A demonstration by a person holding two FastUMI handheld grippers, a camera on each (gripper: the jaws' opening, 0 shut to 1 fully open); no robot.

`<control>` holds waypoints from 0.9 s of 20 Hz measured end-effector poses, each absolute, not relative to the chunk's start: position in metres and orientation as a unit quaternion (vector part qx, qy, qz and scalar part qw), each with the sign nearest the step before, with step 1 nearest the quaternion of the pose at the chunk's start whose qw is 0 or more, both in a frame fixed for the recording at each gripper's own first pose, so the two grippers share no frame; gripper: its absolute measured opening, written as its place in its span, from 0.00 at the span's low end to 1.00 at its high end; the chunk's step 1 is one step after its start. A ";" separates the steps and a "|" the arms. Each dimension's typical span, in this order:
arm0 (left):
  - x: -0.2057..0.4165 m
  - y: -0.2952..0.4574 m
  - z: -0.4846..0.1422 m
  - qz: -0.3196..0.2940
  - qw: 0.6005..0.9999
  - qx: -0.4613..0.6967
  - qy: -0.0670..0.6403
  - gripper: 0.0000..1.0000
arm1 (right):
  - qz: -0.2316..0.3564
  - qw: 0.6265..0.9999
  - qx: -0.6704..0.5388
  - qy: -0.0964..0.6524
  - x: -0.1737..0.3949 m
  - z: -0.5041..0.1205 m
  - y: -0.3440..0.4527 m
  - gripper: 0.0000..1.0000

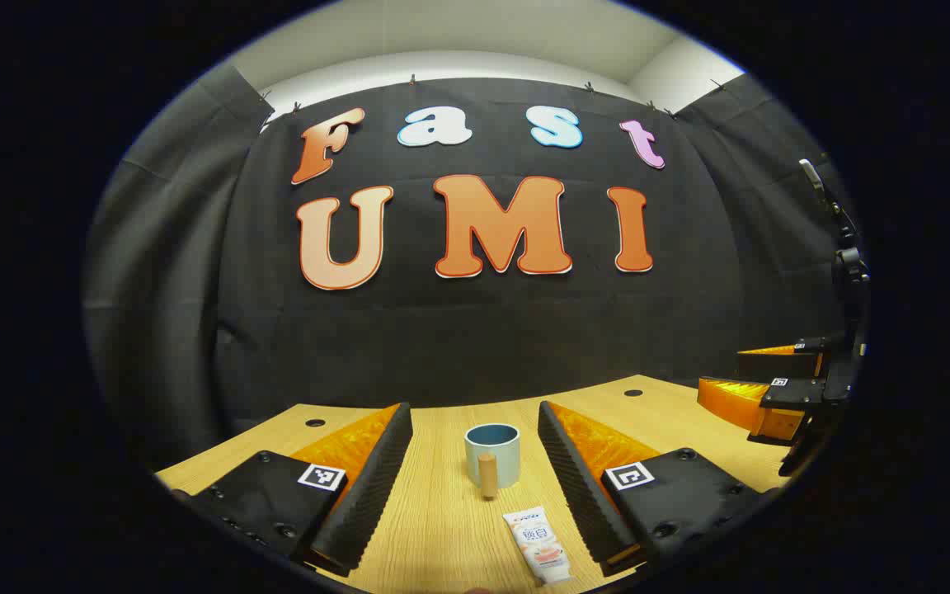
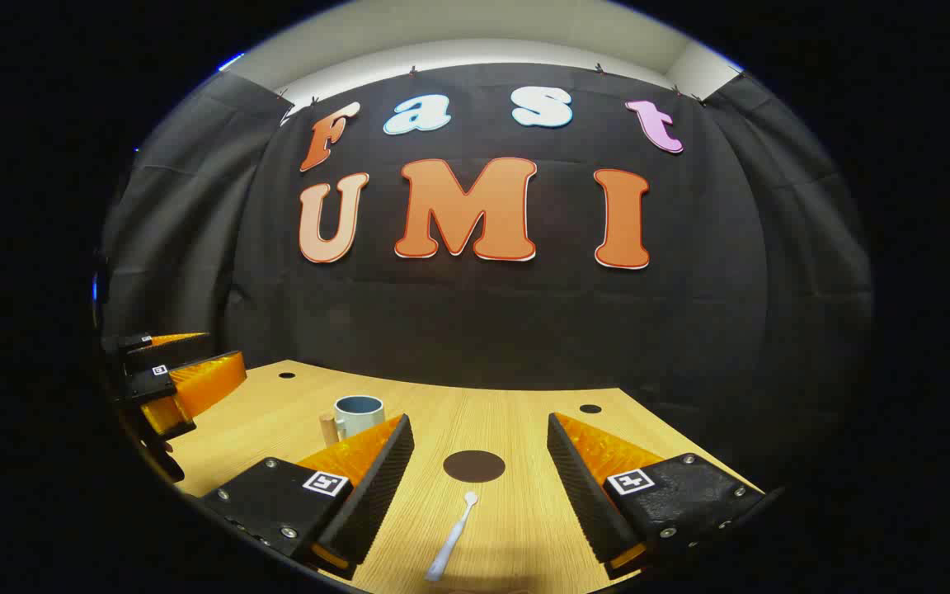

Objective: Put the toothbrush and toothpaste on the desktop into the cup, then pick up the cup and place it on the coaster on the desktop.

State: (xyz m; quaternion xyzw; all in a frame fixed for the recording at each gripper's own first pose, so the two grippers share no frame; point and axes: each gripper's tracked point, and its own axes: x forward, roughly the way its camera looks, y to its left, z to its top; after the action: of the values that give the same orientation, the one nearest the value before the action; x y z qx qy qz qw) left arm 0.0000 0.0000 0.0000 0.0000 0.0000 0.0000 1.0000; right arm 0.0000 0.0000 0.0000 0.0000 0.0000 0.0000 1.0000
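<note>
Hovering wide open at six o'clock, left gripper and right gripper faced toothpaste and toothbrush, apparently poised to begin loading the cup.

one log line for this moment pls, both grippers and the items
stage: pre-grasp | left gripper: open, toothpaste ahead | right gripper: open, toothbrush ahead | cup: empty, off coaster

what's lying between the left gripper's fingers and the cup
The toothpaste tube lies on the desktop between the left gripper and the cup, seen in the left gripper view.
</note>
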 end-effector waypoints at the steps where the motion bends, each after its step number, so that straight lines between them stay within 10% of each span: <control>1: 0.001 -0.001 0.001 -0.001 1.000 -0.001 -0.001 0.99 | 0.001 1.000 0.002 0.002 0.001 0.000 -0.001 0.98; 18: 0.034 -0.021 -0.007 -0.039 0.998 -0.010 0.052 0.99 | 0.046 0.992 0.018 0.116 0.026 -0.020 0.010 0.98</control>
State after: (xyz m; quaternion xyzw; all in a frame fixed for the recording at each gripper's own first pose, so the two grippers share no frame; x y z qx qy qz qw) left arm 0.0342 -0.0211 -0.0069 -0.0101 0.0524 -0.0386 0.9978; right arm 0.0256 0.0099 -0.0204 0.0182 0.1163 0.0463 0.9920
